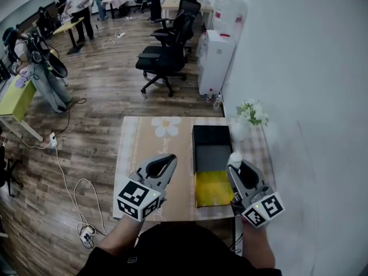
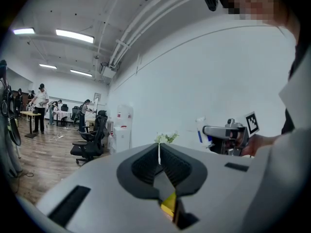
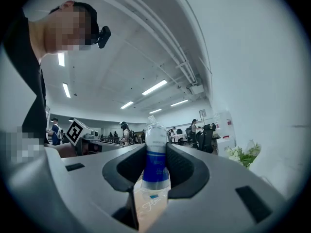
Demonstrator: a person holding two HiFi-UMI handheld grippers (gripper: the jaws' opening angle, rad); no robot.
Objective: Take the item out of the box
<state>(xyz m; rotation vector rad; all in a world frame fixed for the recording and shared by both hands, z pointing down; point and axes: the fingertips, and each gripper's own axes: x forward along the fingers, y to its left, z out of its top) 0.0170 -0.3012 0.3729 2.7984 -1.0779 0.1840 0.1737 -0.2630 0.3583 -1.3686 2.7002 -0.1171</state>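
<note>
A black box (image 1: pixel 211 147) lies open on the table, its near half lined in yellow (image 1: pixel 211 190). My right gripper (image 1: pixel 235 167) hovers over the box's right edge, shut on a clear water bottle (image 1: pixel 234 157) with a blue label. In the right gripper view the bottle (image 3: pixel 156 160) stands upright between the pads (image 3: pixel 181 165), which press on both its sides. My left gripper (image 1: pixel 167 161) hangs above the table to the left of the box, its jaws together with nothing in them. A strip of yellow (image 2: pixel 169 206) shows below its closed tips (image 2: pixel 159 148).
The table (image 1: pixel 144 154) has a patterned cloth, and a vase of white flowers (image 1: pixel 250 114) stands at its far right corner. A white wall runs close along the right. Beyond the table are a black office chair (image 1: pixel 167 56), a water dispenser (image 1: pixel 214 59) and several people.
</note>
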